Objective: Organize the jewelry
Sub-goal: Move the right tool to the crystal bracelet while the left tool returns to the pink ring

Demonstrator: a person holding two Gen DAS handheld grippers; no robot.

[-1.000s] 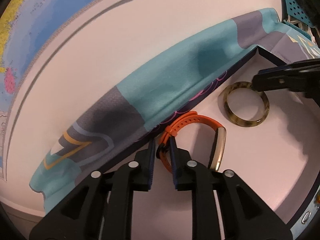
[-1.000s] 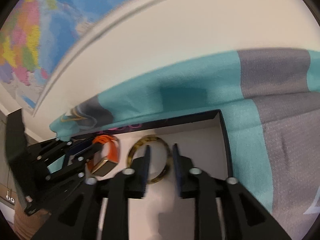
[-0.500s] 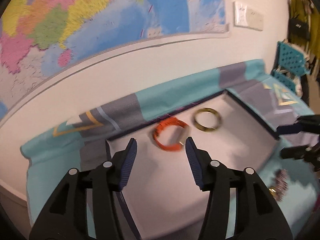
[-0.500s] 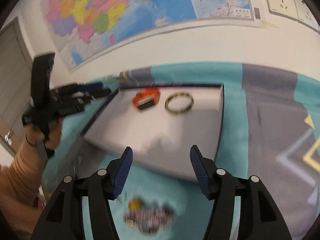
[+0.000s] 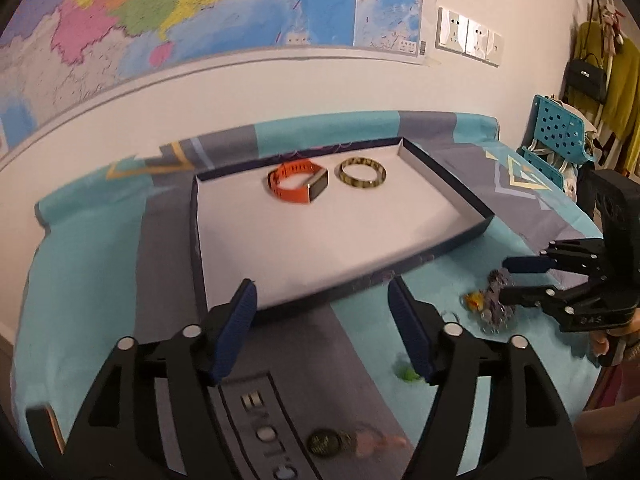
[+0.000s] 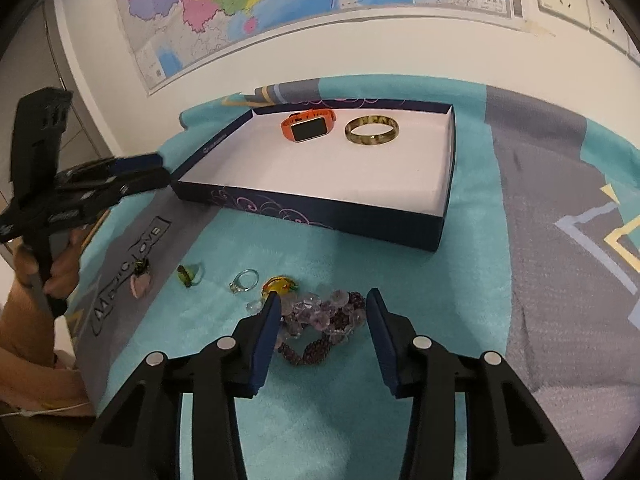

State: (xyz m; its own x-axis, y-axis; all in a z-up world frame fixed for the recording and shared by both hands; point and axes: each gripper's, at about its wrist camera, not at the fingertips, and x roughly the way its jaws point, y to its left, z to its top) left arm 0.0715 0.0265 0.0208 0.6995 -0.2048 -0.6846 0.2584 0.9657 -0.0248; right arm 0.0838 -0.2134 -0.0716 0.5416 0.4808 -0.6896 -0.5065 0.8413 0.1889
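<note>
Jewelry lies in two places: some in the box, the rest loose on the cloth before it. The dark blue box (image 6: 436, 216), white inside, sits on the teal and grey cloth (image 6: 460, 300) that covers my table. At its far end lie the orange watch (image 6: 307, 125) and, just beside it on the right, the mottled bangle (image 6: 372, 131); they are close but apart.

My right claw (image 6: 322, 334) is wide open and holds nothing. Its blue pads (image 6: 267, 336) stand on either side of the bead bracelets (image 6: 324, 320), a heap of pale purple and dark red beads on the cloth near the box's front wall. I cannot tell whether the pads touch the beads. Just left of the heap are a yellow trinket (image 6: 279, 285), a silver ring (image 6: 244, 281), a green ring (image 6: 188, 274) and a pink pendant (image 6: 140, 280), the last on the grey lettered strip.

My left claw (image 5: 322, 330) is also open and empty, hanging above the cloth before the box's near wall (image 5: 360, 280). In its view the right claw (image 5: 520, 278) stands over the bead heap (image 5: 494, 300) at the right, and the green ring (image 5: 408, 374) lies blurred by my right pad.

A map (image 6: 260, 4) and wall sockets (image 5: 468, 36) hang on the wall behind.
</note>
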